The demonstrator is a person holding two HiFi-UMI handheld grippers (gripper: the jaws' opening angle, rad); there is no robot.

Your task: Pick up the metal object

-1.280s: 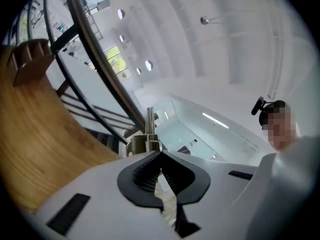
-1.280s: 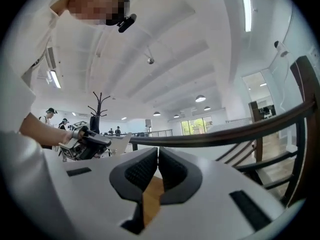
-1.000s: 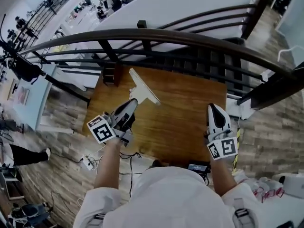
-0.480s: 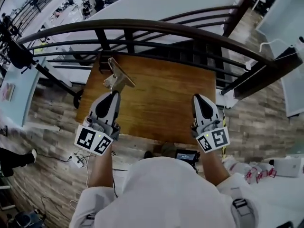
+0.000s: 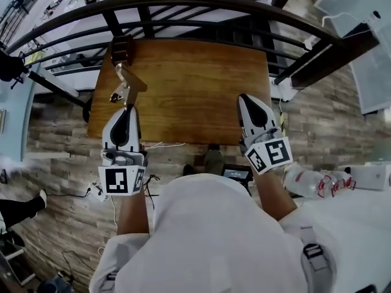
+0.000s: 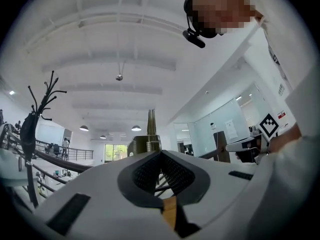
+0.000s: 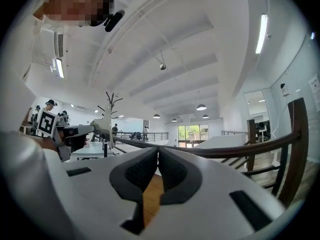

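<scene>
The metal object [image 5: 126, 83], a T-shaped bracket, is off the wooden table [image 5: 201, 90] near its left edge. My left gripper [image 5: 126, 109] is shut on the bracket's lower end. In the left gripper view the bracket [image 6: 150, 133] sticks straight up out of the closed left gripper [image 6: 160, 158], its lowest part hidden between the pads. My right gripper [image 5: 247, 99] hovers over the table's near right edge, shut with nothing in it. The right gripper view shows the right gripper [image 7: 157, 153] pressed together and empty, with table wood below.
A small dark wooden block [image 5: 122, 49] stands at the table's far left corner. A dark curved railing [image 5: 183, 2] runs along the far side and a dark beam [image 5: 330, 57] crosses at the right. Cables [image 5: 104, 188] and plastic-wrapped items [image 5: 317, 182] lie on the floor.
My left gripper has moved left and back toward the table's near edge, carrying the metal bracket. The right gripper has drawn back to the near edge too.
</scene>
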